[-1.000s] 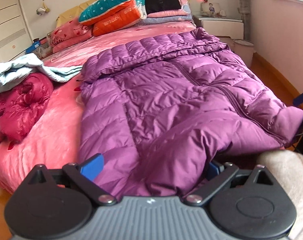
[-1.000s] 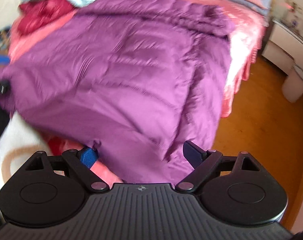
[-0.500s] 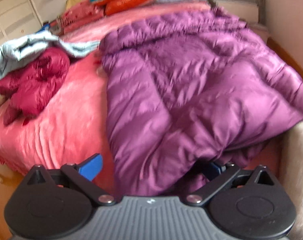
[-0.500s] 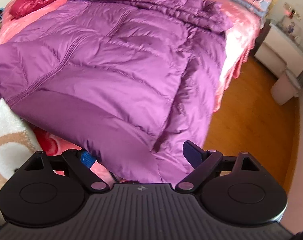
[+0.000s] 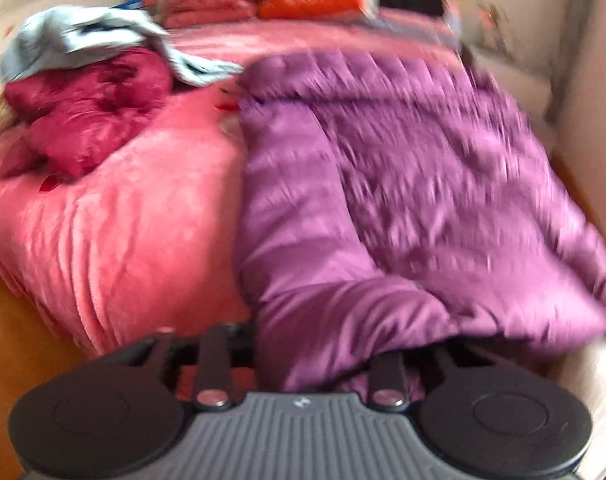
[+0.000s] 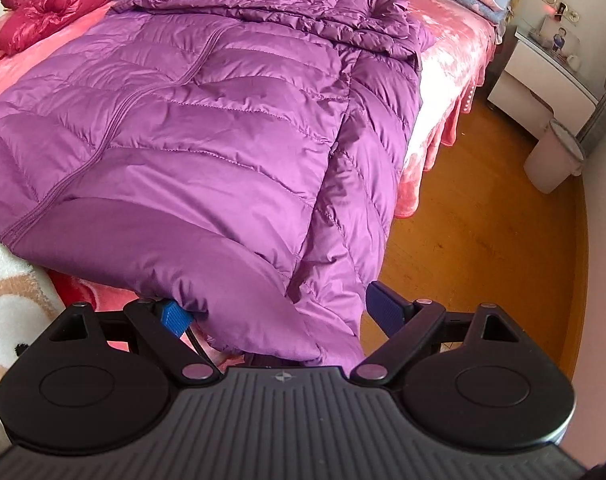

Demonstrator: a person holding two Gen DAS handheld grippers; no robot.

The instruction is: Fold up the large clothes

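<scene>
A large purple down jacket [image 5: 403,184] lies spread on the pink bed [image 5: 123,220], zip side up, its hem hanging over the near edge. In the blurred left wrist view my left gripper [image 5: 315,356] is closing on the hem's left corner. Its arms stand nearly parallel, fabric is bunched between them, and the pads are hidden under the cloth. In the right wrist view the jacket [image 6: 207,120] fills the middle. My right gripper [image 6: 279,314] stands open at the hem's right corner, and the fabric drapes between its blue pads without being pinched.
A crumpled red jacket [image 5: 87,112] and a light blue garment [image 5: 83,36] lie at the bed's far left. Folded bedding is stacked at the headboard. A white nightstand [image 6: 543,88] and a bin [image 6: 555,160] stand on the wooden floor [image 6: 483,260] to the right. Cream fleece [image 6: 7,300] shows at the left edge.
The left gripper's jaws went from wide open to drawn in around the jacket's hem, and its view swung sideways and blurred. The right gripper stayed open and barely moved.
</scene>
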